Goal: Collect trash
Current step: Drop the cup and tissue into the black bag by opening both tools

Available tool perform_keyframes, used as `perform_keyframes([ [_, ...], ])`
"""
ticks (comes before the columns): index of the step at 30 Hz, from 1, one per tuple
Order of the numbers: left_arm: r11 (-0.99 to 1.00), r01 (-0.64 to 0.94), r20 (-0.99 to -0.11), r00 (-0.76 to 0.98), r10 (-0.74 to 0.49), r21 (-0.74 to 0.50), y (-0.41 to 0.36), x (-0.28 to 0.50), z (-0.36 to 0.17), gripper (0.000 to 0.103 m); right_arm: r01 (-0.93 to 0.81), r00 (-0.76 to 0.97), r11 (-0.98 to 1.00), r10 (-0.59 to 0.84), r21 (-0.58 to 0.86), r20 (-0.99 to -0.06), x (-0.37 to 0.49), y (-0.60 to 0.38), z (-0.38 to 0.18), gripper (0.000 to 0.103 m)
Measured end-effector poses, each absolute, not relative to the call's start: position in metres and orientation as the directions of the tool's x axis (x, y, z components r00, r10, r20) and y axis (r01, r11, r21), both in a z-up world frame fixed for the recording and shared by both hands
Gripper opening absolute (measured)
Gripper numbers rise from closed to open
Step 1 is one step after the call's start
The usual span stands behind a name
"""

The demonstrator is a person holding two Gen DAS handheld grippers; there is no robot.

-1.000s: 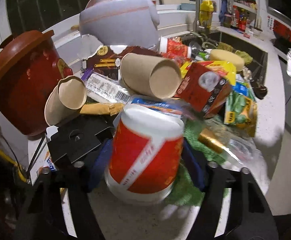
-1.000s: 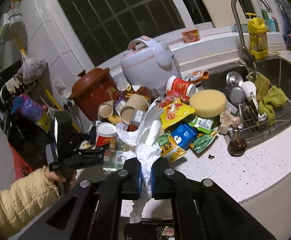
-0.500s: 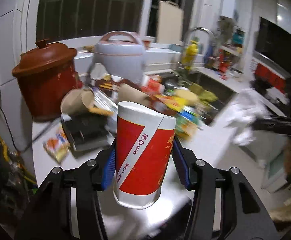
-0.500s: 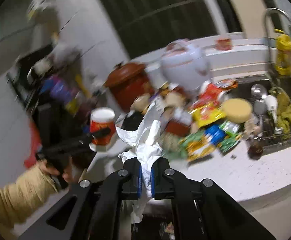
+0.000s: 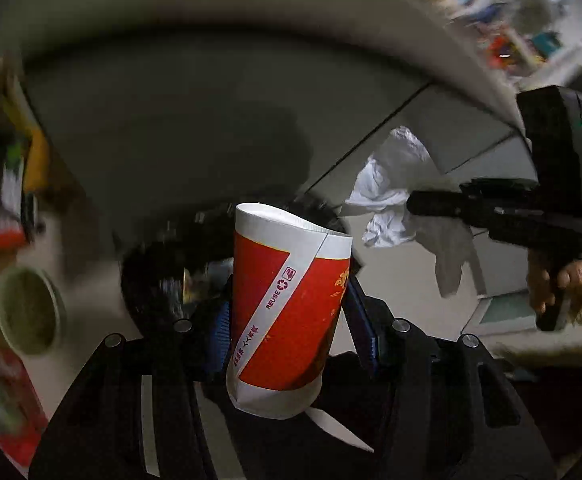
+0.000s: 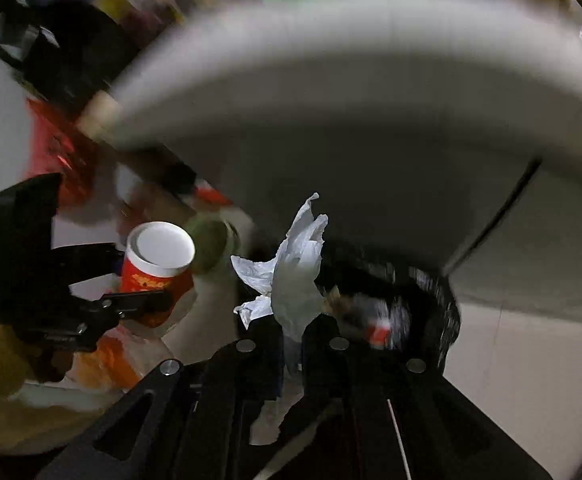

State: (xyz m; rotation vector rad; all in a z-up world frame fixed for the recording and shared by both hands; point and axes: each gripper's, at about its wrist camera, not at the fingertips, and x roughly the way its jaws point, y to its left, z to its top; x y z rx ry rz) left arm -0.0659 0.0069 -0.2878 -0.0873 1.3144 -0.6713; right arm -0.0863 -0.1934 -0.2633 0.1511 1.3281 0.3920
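My left gripper (image 5: 291, 320) is shut on a red and white paper cup (image 5: 287, 312) and holds it upright above a black-lined trash bin (image 5: 163, 276) on the floor. The cup also shows in the right wrist view (image 6: 157, 264), held by the left gripper (image 6: 139, 280). My right gripper (image 6: 293, 344) is shut on a crumpled white tissue (image 6: 291, 276), just left of the bin (image 6: 403, 312), which holds trash. The tissue (image 5: 395, 196) and right gripper (image 5: 419, 204) also show at the right of the left wrist view.
The white countertop edge (image 6: 331, 60) curves overhead, with a cabinet front (image 5: 195, 120) below it. A green-rimmed round container (image 5: 29, 312) and red packaging (image 5: 7, 420) sit at the left. Pale floor tiles (image 6: 531, 288) lie to the right.
Both grippers have swung down from the cluttered countertop to below its edge, over the floor bin, still carrying the cup and the tissue.
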Motion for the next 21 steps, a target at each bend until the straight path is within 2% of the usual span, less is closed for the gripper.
perform_keyframes([
  [1,0.819,0.378,-0.868,0.074,-0.491,-0.432,0.005,-0.063,-0.309,0.052,-0.184,0.159,0.935,0.332,0.302,-0.930,-0.083,-0.191,-0.290,0.006],
  [3,0.858,0.324,-0.898,0.048,-0.436,-0.399,0.002,-0.055,-0.356,0.059,-0.147,0.104,0.950,0.291,0.275,-0.951,-0.077,-0.192,-0.339,0.014],
  [4,0.876,0.298,-0.912,0.037,-0.408,-0.379,0.001,-0.052,-0.378,0.064,-0.130,0.087,0.958,0.267,0.254,-0.960,-0.074,-0.192,-0.358,0.037],
  [5,0.893,0.279,-0.927,0.029,-0.375,-0.352,0.000,-0.048,-0.394,0.067,-0.123,0.086,0.966,0.237,0.226,-0.968,-0.074,-0.194,-0.369,0.055],
  [6,0.911,0.253,-0.939,0.022,-0.343,-0.327,0.001,-0.044,-0.411,0.073,-0.122,0.091,0.978,0.179,0.167,-0.980,-0.072,-0.194,-0.386,0.060],
  [8,0.935,0.192,-0.954,-0.006,-0.301,-0.297,0.007,-0.039,-0.444,0.079,-0.120,0.074,0.983,0.145,0.136,-0.987,-0.067,-0.195,-0.407,0.060],
  [11,0.951,0.152,-0.963,-0.066,-0.262,-0.269,0.018,-0.044,-0.472,0.080,-0.118,0.044,0.987,0.117,0.111,-0.992,-0.061,-0.197,-0.429,0.060],
  [14,0.949,0.139,-0.958,-0.086,-0.272,-0.282,0.024,-0.048,-0.478,0.080,-0.120,0.054,0.987,0.118,0.111,-0.992,-0.063,-0.199,-0.424,0.061],
  [18,0.944,0.134,-0.954,-0.046,-0.298,-0.301,0.032,-0.048,-0.451,0.080,-0.101,0.100,0.981,0.177,0.167,-0.979,-0.066,-0.203,-0.382,0.061],
  [21,0.925,0.192,-0.939,0.039,-0.341,-0.328,0.028,-0.052,-0.394,0.080,-0.167,0.182,0.960,0.253,0.224,-0.950,-0.072,-0.198,-0.310,0.061],
])
